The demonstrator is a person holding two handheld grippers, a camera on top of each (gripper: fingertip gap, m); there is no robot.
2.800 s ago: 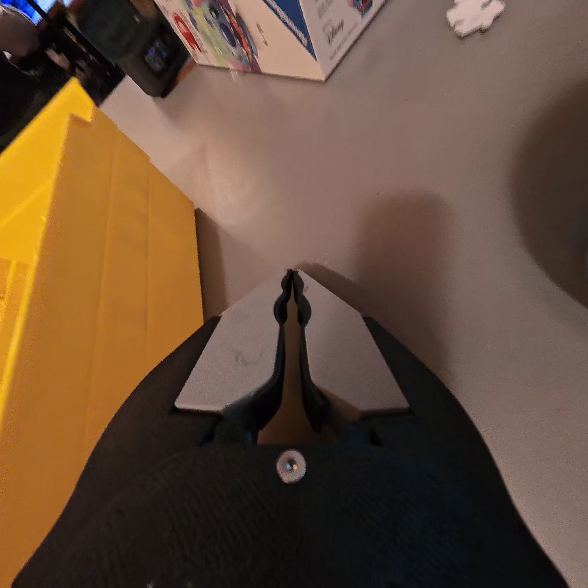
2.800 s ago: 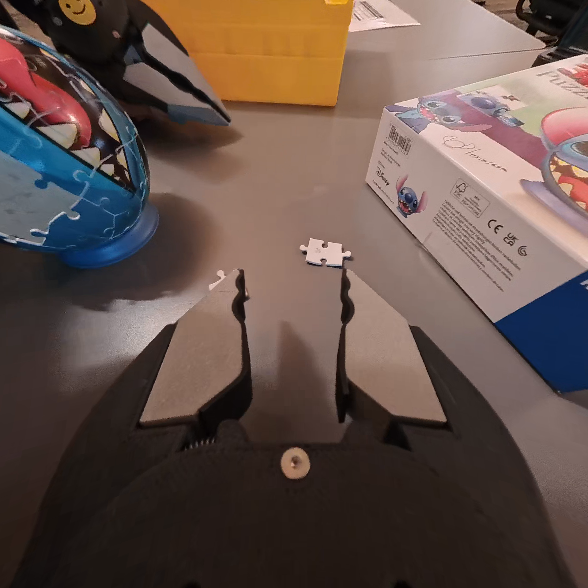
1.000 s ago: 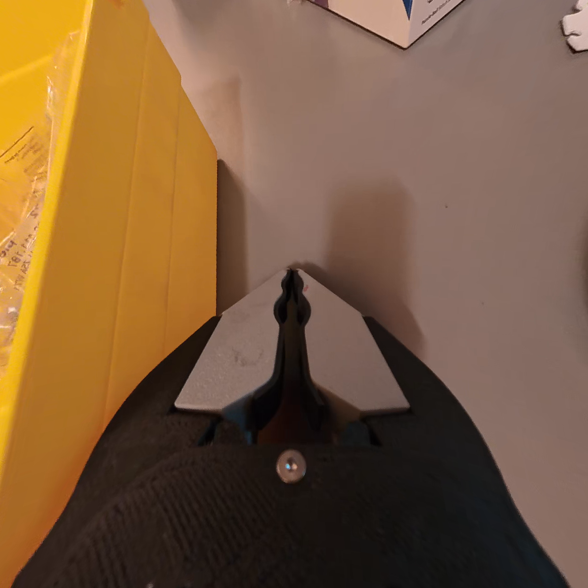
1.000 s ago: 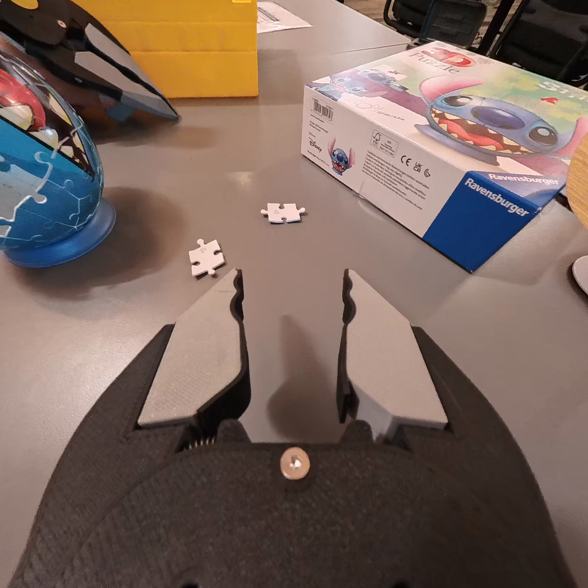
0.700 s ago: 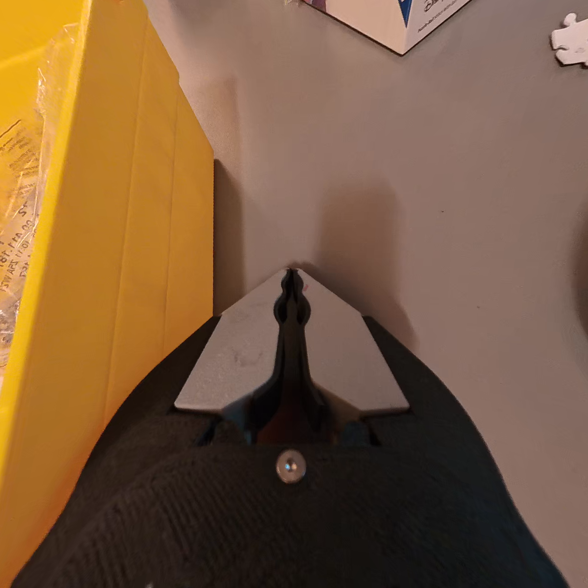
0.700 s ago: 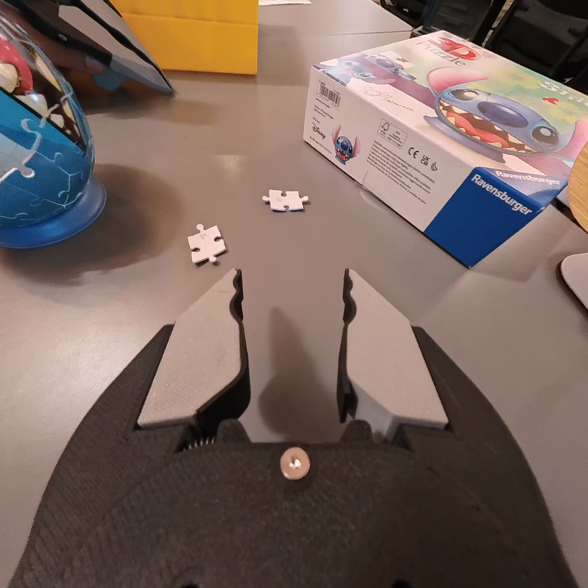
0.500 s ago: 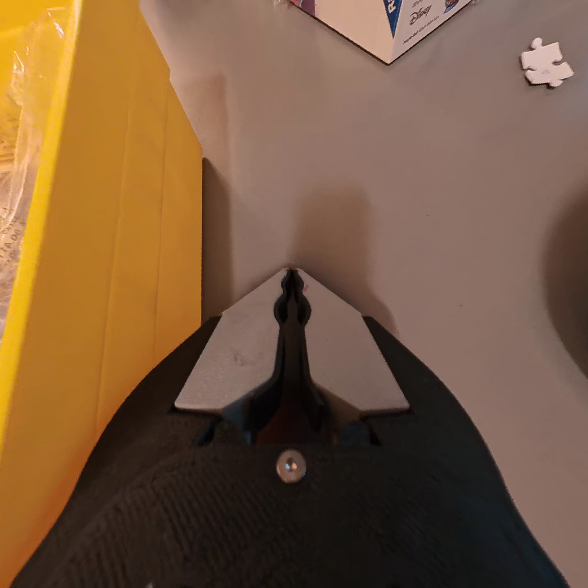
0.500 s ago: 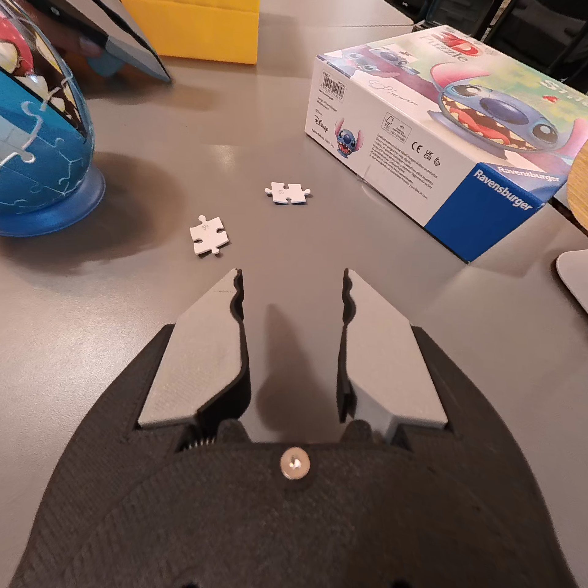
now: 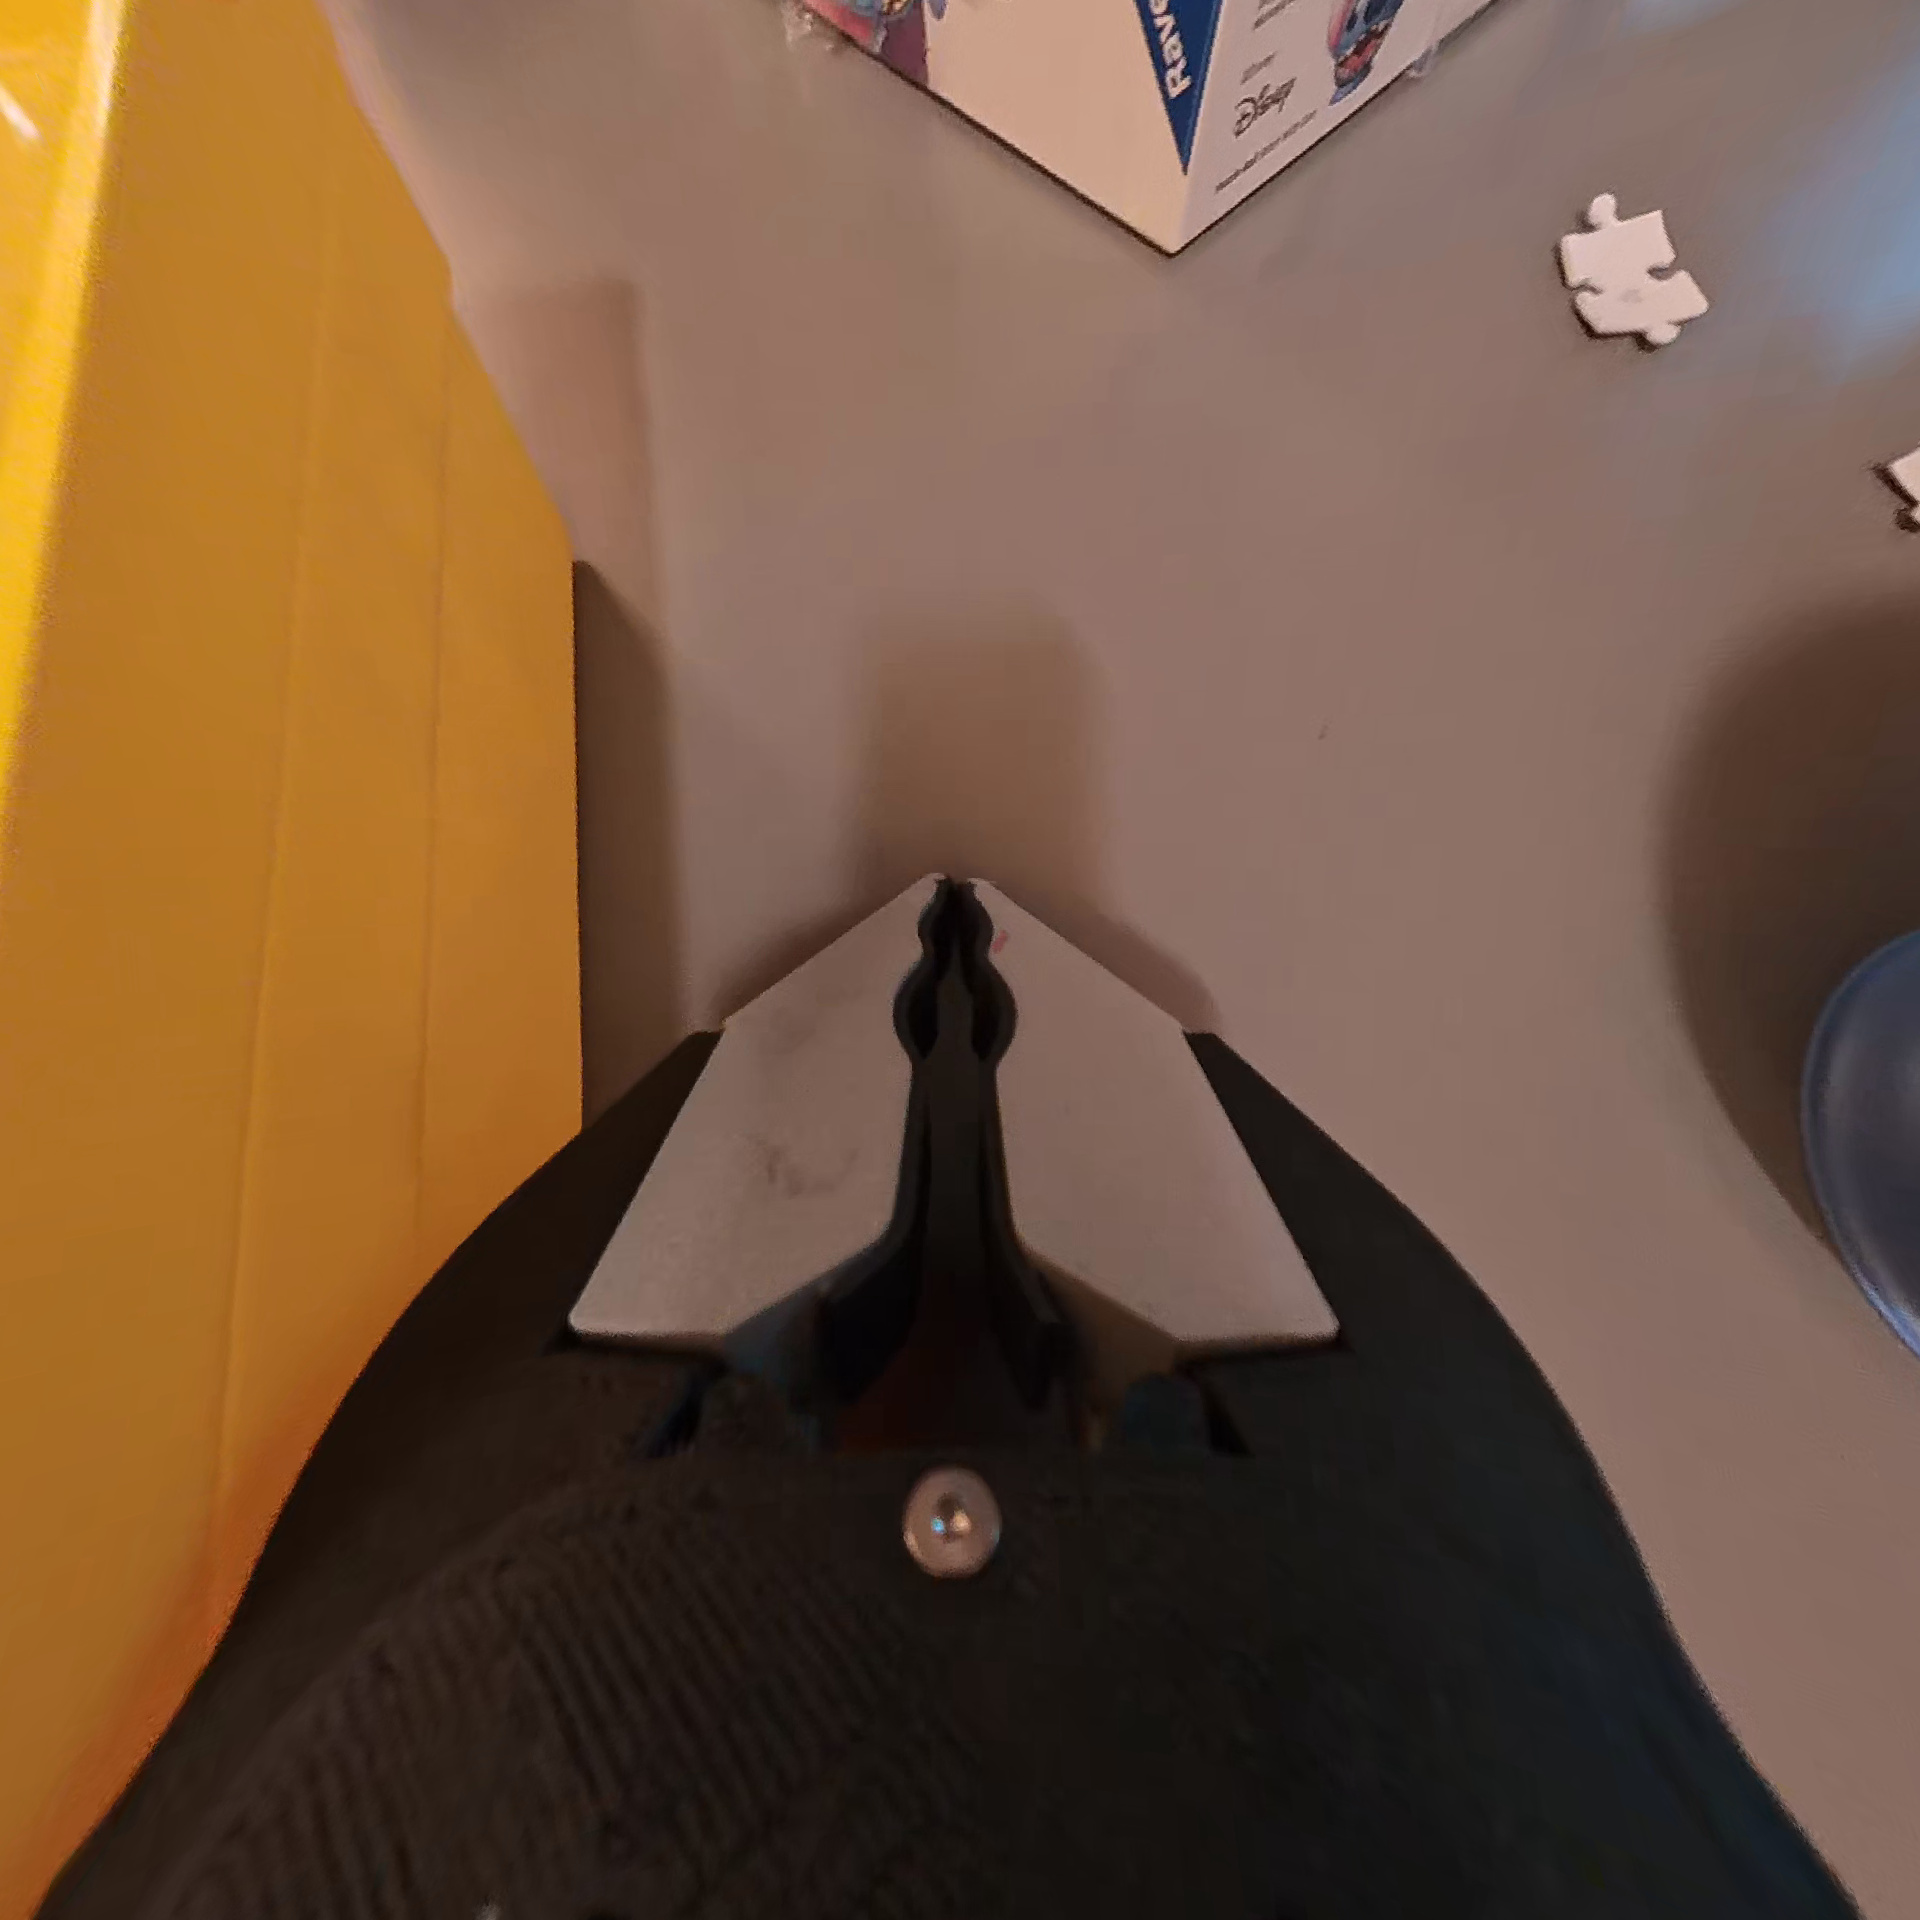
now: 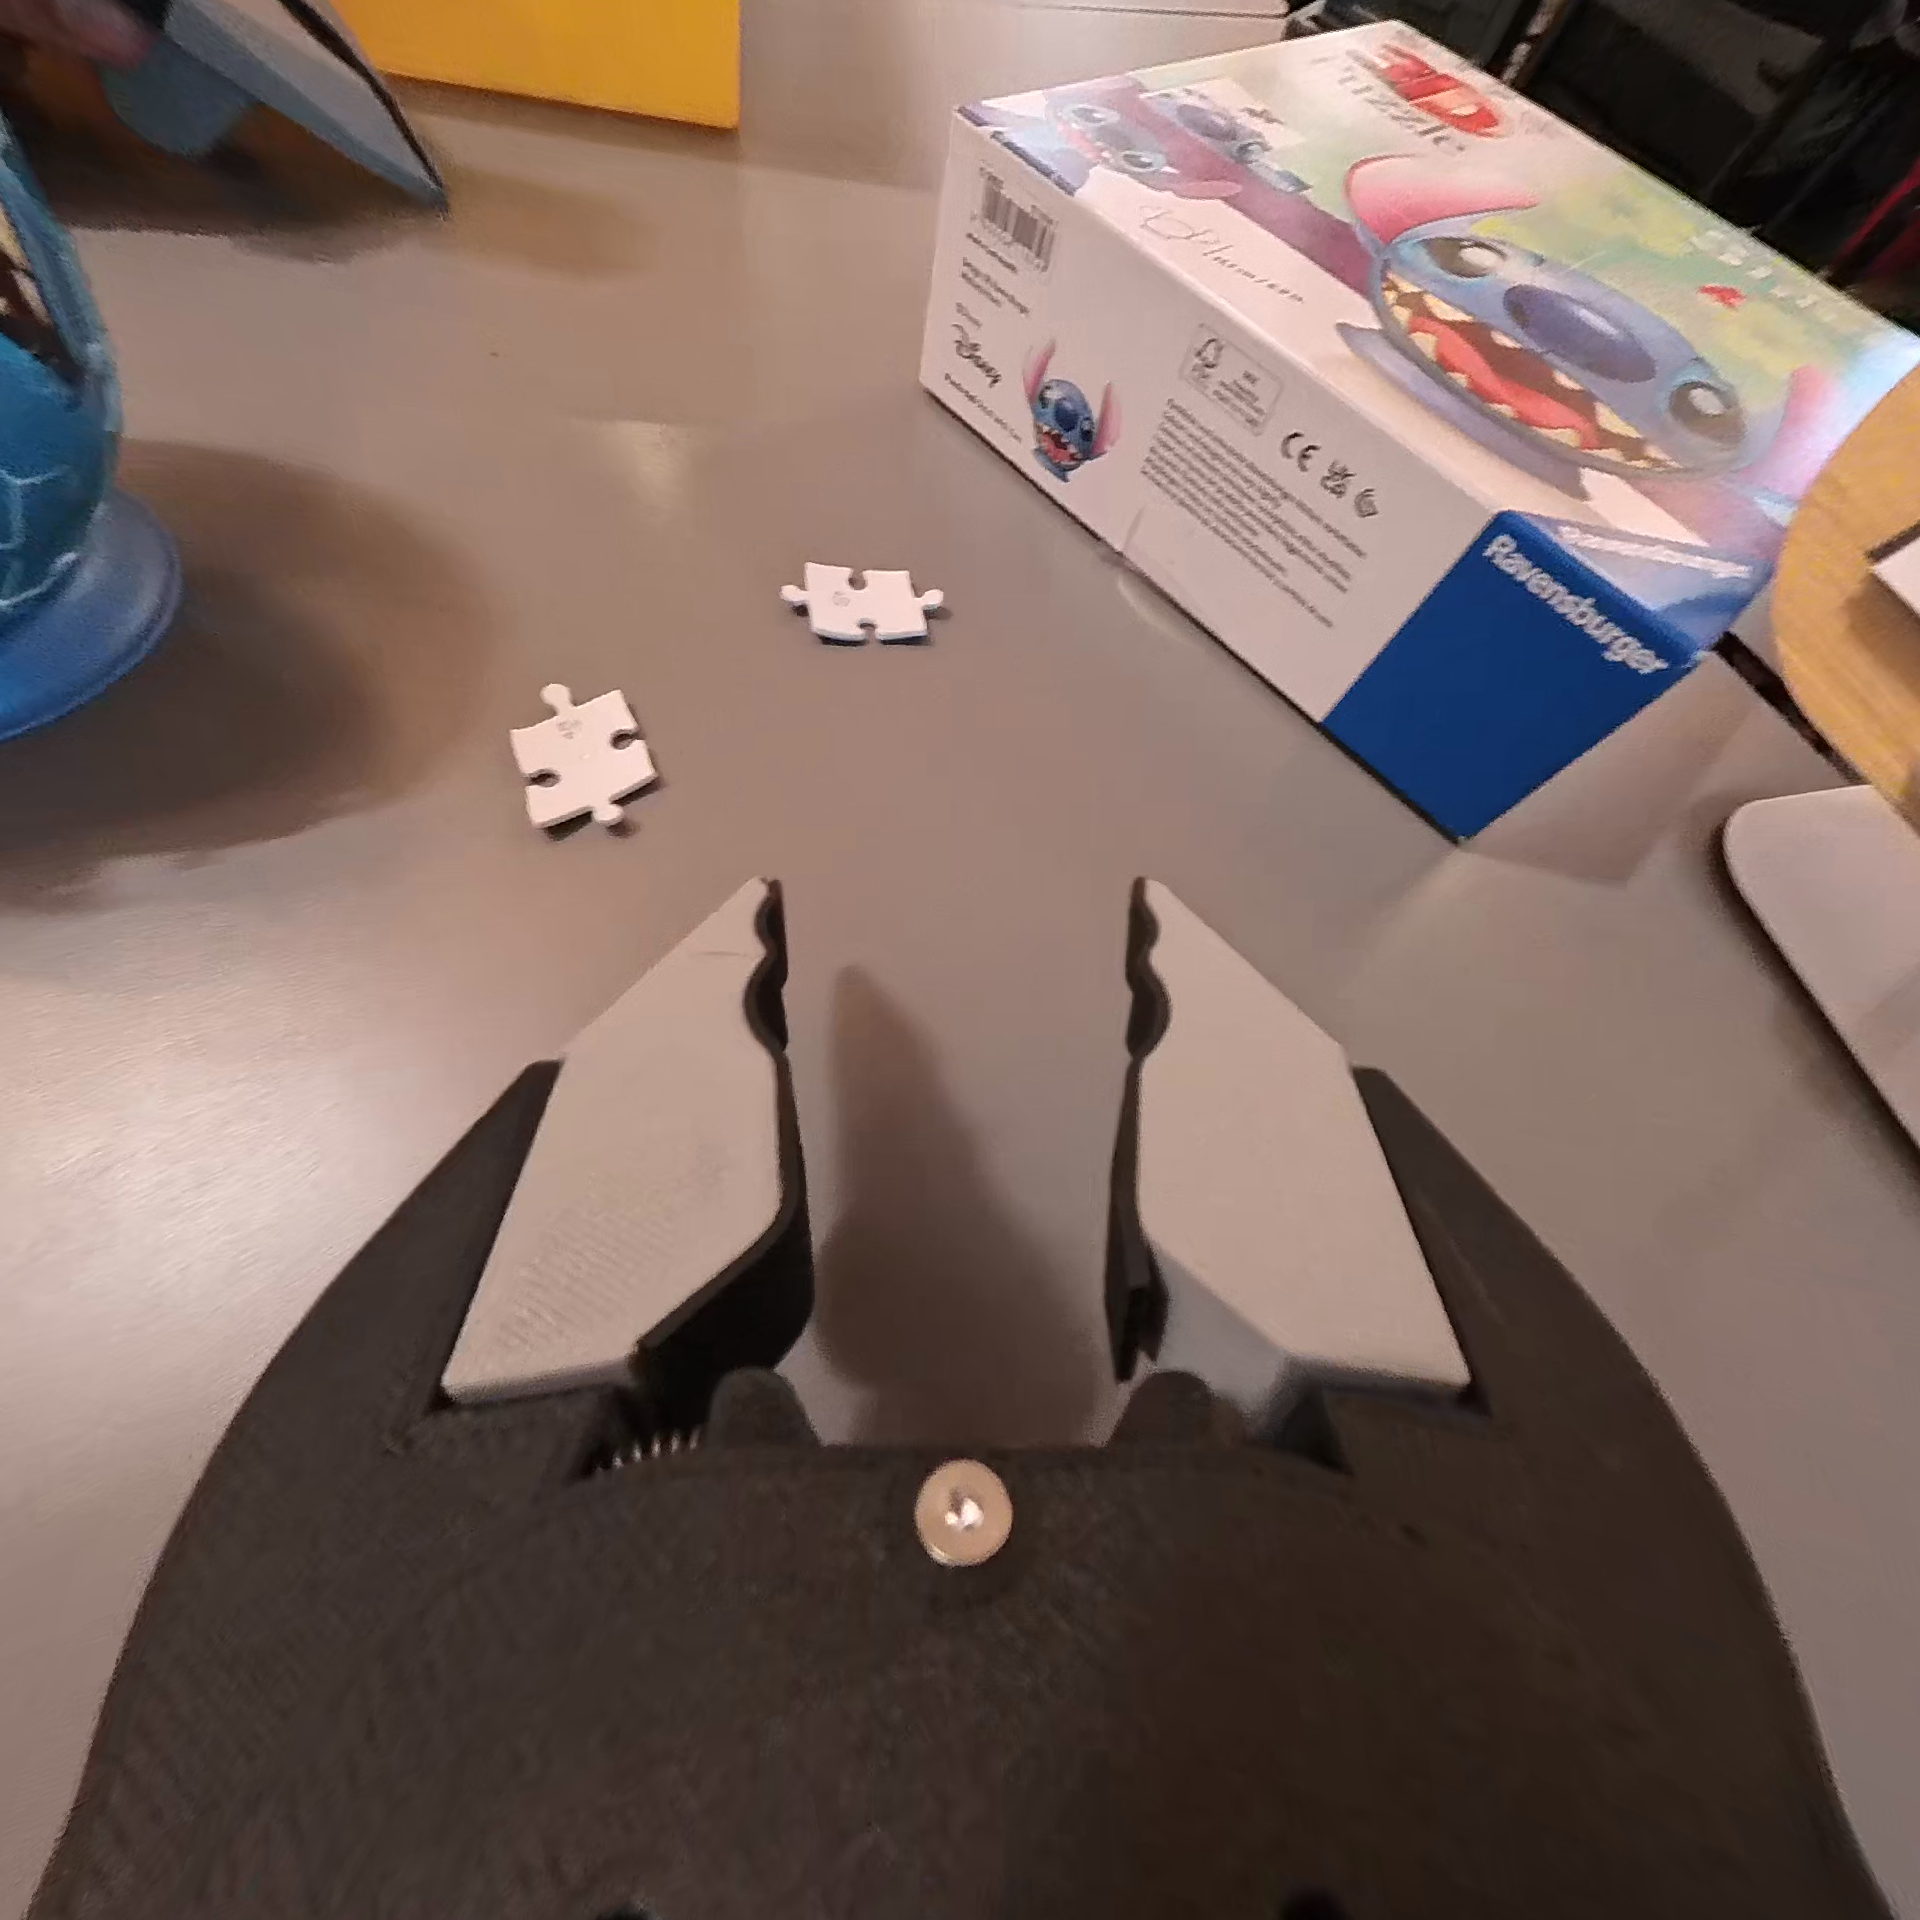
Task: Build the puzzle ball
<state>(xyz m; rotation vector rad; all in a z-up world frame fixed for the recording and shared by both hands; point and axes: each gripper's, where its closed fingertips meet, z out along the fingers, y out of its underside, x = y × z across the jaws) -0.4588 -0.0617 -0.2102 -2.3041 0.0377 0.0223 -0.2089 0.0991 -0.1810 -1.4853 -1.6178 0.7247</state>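
Two white puzzle pieces lie face down on the grey table: a near piece [image 10: 585, 758] and a far piece [image 10: 862, 603]. The blue puzzle ball [image 10: 47, 499] on its blue stand sits at the left edge of the right wrist view; its stand's rim [image 9: 1865, 1143] shows in the left wrist view. My right gripper [image 10: 954, 894] is open and empty, above the table, short of both pieces. My left gripper [image 9: 956, 883] is shut with nothing seen between its tips, beside a yellow bin. It also shows far off in the right wrist view [image 10: 281, 94]. One piece [image 9: 1629, 275] shows in the left wrist view.
A yellow bin [image 9: 260, 831] stands close on the left gripper's left side. The puzzle box [image 10: 1382, 416] lies at the right, its corner [image 9: 1174, 114] ahead of the left gripper. A light wooden object [image 10: 1849, 623] and a grey flat base [image 10: 1839, 935] sit at the far right.
My right gripper has drawn back from the pieces and swung right, still open. My left gripper, still shut, has turned right, so the box corner, a piece and the ball's stand come into view.
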